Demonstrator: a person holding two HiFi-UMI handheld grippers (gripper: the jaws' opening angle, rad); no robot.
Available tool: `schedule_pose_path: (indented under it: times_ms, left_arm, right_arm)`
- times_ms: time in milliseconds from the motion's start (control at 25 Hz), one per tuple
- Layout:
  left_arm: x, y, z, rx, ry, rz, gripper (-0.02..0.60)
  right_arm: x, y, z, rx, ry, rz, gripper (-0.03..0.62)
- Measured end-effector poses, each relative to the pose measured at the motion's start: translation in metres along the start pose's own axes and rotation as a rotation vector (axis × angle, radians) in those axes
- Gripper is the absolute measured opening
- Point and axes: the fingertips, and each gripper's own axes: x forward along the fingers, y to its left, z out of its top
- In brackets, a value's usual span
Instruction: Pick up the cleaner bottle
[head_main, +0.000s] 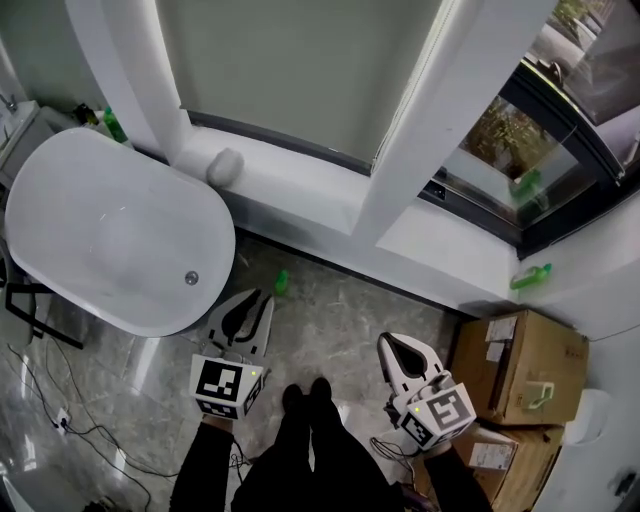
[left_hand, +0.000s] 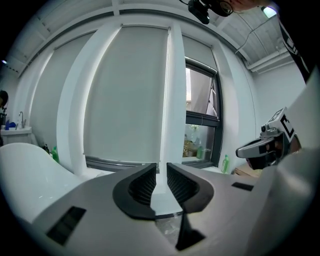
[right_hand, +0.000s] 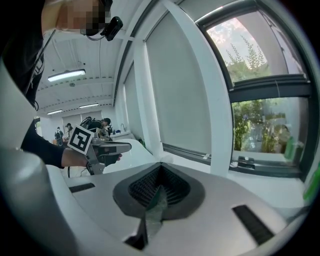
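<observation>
While both are held over the grey floor (head_main: 330, 320), the left hand-held gripper (head_main: 258, 302) has its jaws a narrow slit apart, with nothing between them. Right hand-held gripper (head_main: 388, 348): jaws pressed together, empty. Green cleaner bottle (head_main: 530, 275) lies on the white windowsill (head_main: 440, 245), beyond the cardboard boxes (head_main: 520, 365), well apart from both grippers.
</observation>
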Motion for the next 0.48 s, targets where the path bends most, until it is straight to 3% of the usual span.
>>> schedule_pose_path:
  times_ms: [480]
  left_arm:
    - [0.044, -0.002, -0.031, -0.014, 0.035, 0.014, 0.146]
  right_arm:
    - [0.006, -0.027, -0.015, 0.009, 0.041, 0.029, 0.002]
